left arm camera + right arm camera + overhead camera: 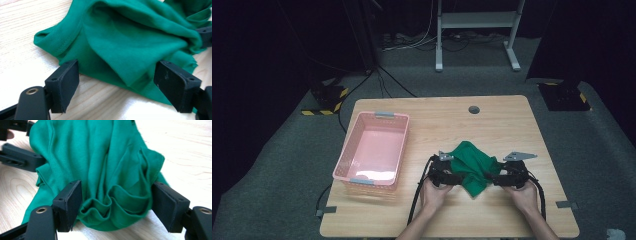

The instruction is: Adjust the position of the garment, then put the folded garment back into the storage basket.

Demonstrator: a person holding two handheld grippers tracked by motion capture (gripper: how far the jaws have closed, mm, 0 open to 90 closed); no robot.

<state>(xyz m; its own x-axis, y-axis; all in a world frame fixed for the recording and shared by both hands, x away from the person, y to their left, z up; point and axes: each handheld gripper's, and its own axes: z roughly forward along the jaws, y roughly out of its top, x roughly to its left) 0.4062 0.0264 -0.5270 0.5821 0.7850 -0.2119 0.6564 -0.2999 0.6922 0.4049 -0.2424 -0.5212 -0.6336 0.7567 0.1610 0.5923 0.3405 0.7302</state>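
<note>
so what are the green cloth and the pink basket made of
Green cloth: looks like soft matte knit fabric, likely jersey, going by its fine ribbed weave, stitched hem and limp folds. Pink basket: seems to be moulded plastic with a slight sheen, its walls a perforated lattice.

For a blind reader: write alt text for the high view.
A person's two hands hold the left gripper and right gripper at either side of a crumpled green cloth on a wooden table. An empty pink basket stands to the left.
</note>
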